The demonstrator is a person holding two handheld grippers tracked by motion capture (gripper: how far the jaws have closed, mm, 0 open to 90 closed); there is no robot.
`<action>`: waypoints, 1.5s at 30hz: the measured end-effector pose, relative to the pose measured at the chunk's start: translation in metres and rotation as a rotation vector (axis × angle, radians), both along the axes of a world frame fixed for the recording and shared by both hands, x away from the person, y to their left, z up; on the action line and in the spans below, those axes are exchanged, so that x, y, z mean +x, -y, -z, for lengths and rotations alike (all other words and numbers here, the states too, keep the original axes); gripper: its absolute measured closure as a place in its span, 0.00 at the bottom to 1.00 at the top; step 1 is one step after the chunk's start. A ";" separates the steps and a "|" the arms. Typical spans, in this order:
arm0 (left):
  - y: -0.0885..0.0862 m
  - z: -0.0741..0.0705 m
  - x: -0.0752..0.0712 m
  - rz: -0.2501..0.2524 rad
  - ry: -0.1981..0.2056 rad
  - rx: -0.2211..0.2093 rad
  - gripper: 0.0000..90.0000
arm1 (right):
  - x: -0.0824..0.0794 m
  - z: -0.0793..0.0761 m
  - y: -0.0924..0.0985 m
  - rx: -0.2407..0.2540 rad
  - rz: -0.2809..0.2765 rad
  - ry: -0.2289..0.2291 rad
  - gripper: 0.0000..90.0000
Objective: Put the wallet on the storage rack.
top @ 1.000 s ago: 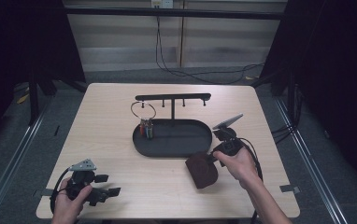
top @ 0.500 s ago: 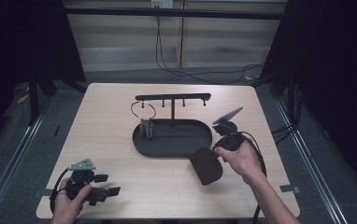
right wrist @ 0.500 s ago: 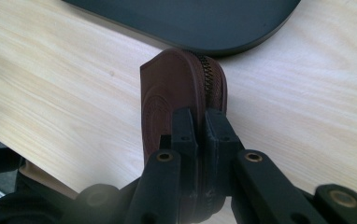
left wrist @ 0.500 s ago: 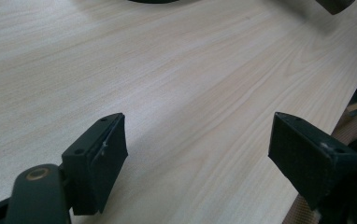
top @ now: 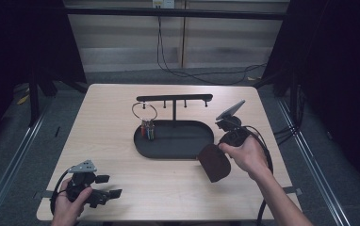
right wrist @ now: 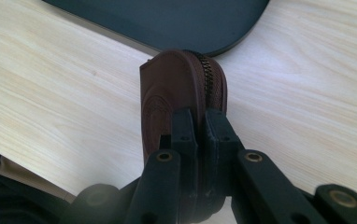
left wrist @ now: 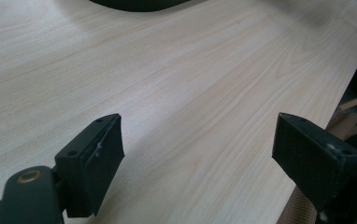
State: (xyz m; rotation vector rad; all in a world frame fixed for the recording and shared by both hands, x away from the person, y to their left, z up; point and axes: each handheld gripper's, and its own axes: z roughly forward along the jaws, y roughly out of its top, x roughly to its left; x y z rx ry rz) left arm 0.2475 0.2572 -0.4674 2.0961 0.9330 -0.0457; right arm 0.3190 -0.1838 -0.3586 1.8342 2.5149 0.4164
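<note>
Pale wood-grain table point(top: 121, 108) stands in a dark room with a grey floor. Right gripper point(right wrist: 197, 123) is clamped on a brown zippered leather pouch point(right wrist: 176, 88), near right of the black oval tray point(top: 178, 150). Left gripper point(left wrist: 195, 149) gapes empty, near left.

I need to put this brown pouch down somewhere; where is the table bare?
Bare wood lies between the left hand-held gripper and the black tray, and along the table's far edge behind the hook stand. It is crowded around the tray, keyring and pouch.
</note>
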 end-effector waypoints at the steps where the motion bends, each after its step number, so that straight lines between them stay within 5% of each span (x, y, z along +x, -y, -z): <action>1: 0.000 0.000 0.000 0.000 -0.001 -0.003 0.18 | 0.000 -0.002 0.000 -0.010 0.007 0.008 0.93; 9: 0.000 -0.005 -0.003 0.022 0.049 -0.031 0.18 | 0.003 -0.011 -0.002 -0.035 0.012 0.030 0.93; 30: 0.003 -0.006 -0.004 0.038 0.058 -0.027 0.18 | 0.038 -0.040 -0.020 -0.054 0.018 0.029 0.93; 45: 0.003 -0.004 -0.002 0.019 0.060 -0.017 0.18 | 0.071 -0.031 -0.029 -0.015 0.042 0.036 0.93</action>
